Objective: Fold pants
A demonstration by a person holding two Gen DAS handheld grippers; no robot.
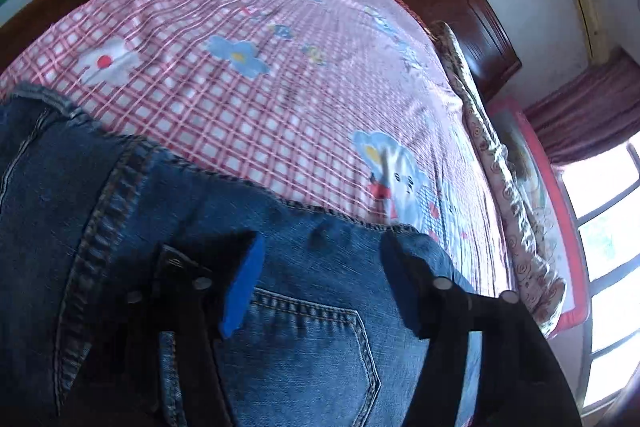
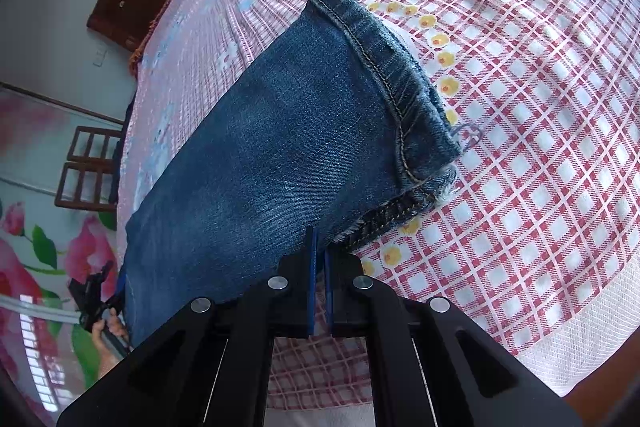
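Lying on the pink-and-white checked bedsheet (image 2: 520, 147) are the blue denim pants (image 2: 280, 147); the left gripper (image 1: 320, 283) is hovering wide apart above their back pocket (image 1: 304, 355), while the right gripper (image 2: 320, 259) is pinching their leg edge near the hem.

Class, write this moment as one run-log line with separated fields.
stage: fold under way | left tool: open over jeans back pocket | right tool: shut on jeans leg edge near hem | surface: checked bedsheet
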